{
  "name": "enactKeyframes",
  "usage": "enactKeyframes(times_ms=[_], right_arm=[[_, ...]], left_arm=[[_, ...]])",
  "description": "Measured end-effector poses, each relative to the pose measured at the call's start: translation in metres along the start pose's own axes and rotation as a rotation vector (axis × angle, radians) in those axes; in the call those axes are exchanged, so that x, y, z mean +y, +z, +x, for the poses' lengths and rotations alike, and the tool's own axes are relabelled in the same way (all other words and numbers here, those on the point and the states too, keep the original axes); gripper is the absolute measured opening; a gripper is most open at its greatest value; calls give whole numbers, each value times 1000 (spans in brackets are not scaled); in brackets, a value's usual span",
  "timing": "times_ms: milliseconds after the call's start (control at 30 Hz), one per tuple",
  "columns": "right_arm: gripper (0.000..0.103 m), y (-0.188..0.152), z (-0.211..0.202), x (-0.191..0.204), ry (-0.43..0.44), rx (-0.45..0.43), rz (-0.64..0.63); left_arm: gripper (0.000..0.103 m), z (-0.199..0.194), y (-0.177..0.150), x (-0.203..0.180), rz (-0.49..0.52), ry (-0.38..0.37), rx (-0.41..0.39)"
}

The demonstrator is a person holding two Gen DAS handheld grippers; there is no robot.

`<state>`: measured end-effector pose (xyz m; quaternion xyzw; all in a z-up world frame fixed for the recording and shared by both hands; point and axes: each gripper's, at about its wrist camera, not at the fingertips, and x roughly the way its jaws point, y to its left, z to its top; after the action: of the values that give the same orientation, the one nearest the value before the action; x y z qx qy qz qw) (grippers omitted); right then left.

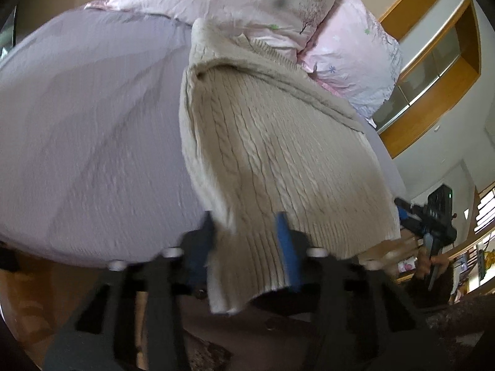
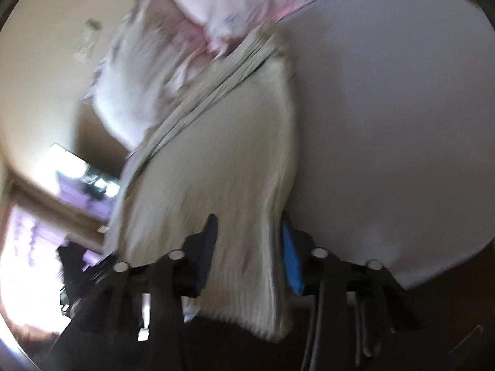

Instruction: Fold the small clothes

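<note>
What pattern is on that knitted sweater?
Beige cable-knit sweater; clearest in the left wrist view.

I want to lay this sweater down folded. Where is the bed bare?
The lavender sheet lies bare beside the beige knit sweater, away from its other side. The head end is crowded with pink pillows, which the sweater's far end touches.

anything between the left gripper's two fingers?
Yes. In the left wrist view, the ribbed hem of the beige cable-knit sweater sits between the left gripper's fingers, hanging off the lavender bed sheet.
</note>
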<state>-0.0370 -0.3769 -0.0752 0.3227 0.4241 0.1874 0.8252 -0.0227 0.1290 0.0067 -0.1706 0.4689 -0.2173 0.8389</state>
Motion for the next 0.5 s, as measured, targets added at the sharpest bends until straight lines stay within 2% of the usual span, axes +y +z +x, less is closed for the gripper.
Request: enactKeyframes(times_ms=[33,67,100,167,200,267,333,433,500], right_arm=[[21,-5,1,1,19,17,-4],[10,-9,4,3,45,46,-6],[8,-12,8,3,82,64,-8],[8,-7,4,7,130,43,-21],[8,-2,0,11,161,16,-28],[8,19,-11,22,245,-63,-50],[8,43,-22,34,292,-136,-84],[8,91,-25,50,319,-219,-129],[8,126,-15,58,325,-267,-137]], left_arm=[[12,3,-1,1,-14,-21,19],[12,5,-2,2,-27,-42,15],[11,6,-2,2,-29,-53,15],[10,6,2,3,-33,-95,2],[10,5,7,2,-29,-132,-7],[9,1,20,-2,-9,-164,-40],[9,-4,39,-3,4,-204,-83],[9,-12,86,-1,26,-213,-182],[9,-9,132,3,12,-209,-247]])
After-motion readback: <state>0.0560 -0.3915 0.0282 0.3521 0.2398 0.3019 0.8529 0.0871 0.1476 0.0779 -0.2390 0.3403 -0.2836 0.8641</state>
